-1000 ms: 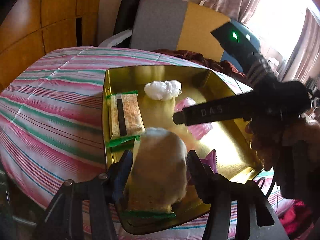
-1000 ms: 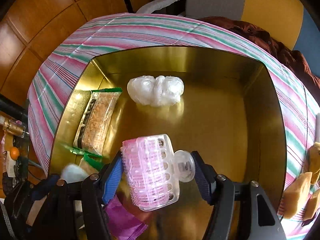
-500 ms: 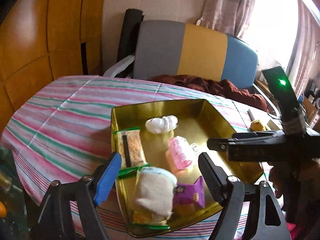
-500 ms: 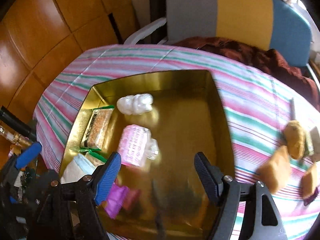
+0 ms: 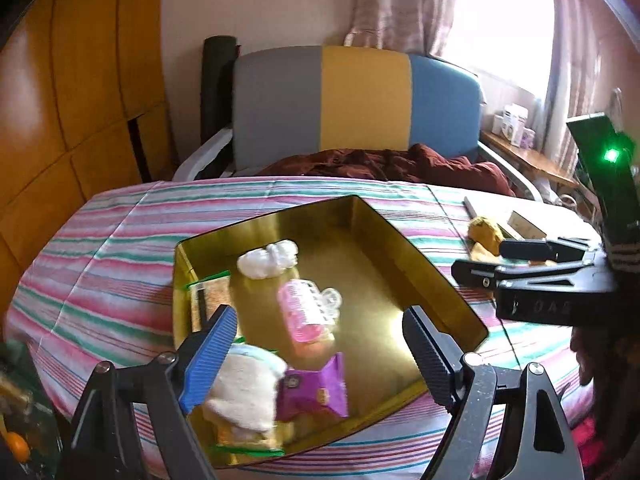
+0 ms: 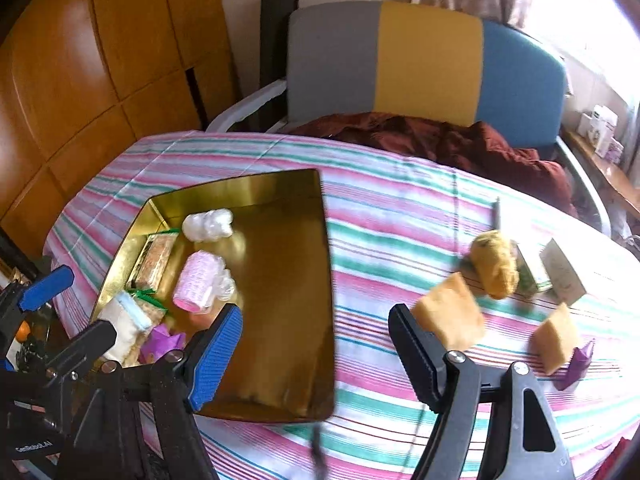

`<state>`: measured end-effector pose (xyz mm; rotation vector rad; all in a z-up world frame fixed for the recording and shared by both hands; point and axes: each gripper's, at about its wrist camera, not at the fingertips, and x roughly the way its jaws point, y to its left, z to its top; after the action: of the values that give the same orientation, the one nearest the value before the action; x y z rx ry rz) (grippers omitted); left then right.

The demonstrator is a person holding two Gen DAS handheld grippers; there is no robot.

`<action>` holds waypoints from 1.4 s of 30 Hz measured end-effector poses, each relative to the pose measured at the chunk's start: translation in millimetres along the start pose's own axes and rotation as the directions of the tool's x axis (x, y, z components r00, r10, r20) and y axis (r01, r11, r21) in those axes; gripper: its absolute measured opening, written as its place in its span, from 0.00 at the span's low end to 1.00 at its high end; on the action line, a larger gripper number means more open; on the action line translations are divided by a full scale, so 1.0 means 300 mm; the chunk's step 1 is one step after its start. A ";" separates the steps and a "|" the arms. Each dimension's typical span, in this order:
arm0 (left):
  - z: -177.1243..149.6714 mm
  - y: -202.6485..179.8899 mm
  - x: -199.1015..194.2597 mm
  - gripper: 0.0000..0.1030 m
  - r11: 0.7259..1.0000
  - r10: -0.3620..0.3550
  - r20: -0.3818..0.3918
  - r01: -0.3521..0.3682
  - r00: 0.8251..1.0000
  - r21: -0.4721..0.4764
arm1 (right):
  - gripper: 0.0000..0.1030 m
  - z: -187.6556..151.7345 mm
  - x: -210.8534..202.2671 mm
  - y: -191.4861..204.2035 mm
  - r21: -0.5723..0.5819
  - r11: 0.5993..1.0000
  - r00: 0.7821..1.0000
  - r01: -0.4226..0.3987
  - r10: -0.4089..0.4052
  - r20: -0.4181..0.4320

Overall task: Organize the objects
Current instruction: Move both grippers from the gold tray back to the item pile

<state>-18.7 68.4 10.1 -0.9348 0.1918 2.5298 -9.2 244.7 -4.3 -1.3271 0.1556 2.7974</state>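
The gold tray (image 6: 288, 360) occupies the left half of the right wrist view and already holds a pink hair roller (image 6: 198, 282), a white wrapped bundle (image 6: 208, 224), a cracker packet (image 6: 154, 260), a cream cloth roll (image 6: 122, 328) and a purple sachet (image 6: 160, 342); the items not yet sorted lie on the striped tablecloth (image 6: 400, 216) in the right half of that view, well apart from the tray. The right gripper (image 6: 316, 356) has its fingers spread wide and grips nothing; the nearest loose item, a tan sponge block (image 6: 450, 316), sits just above and right of the right-hand finger (image 6: 416, 356), so the gap between the fingers points left of it. A mustard plush toy (image 6: 494, 268) lies beyond the block, toward the upper right, with its long axis running roughly up and down the frame; a second sponge block (image 6: 554, 338) lies at the right edge. The left gripper (image 5: 320, 354) is likewise spread and empty, hovering over the tray's near end in the lower centre of its view; the right gripper is judged the nearer tool, and a shift to the right is probably required before closing.
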 end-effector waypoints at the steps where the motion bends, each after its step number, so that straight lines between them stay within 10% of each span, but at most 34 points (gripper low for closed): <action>1: 0.003 -0.014 0.000 0.84 1.000 -0.002 0.000 0.002 1.000 0.012 | 0.75 0.000 -0.012 -0.023 0.012 1.000 1.000 0.006 -0.006 0.010; 25: -0.005 -0.282 0.064 0.87 0.977 -0.097 -0.068 0.108 0.993 0.185 | 0.75 -0.064 -0.115 -0.635 0.266 0.927 0.956 0.264 -0.288 0.055; 42: 0.048 -0.488 0.160 0.91 0.936 -0.189 -0.131 0.219 0.973 0.276 | 0.76 -0.227 -0.115 -0.987 0.649 0.709 0.951 0.275 -0.302 -0.074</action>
<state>5.3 220.2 -7.0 -0.9150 0.4580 2.1915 88.9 531.9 -41.8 -1.0015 0.7746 2.1690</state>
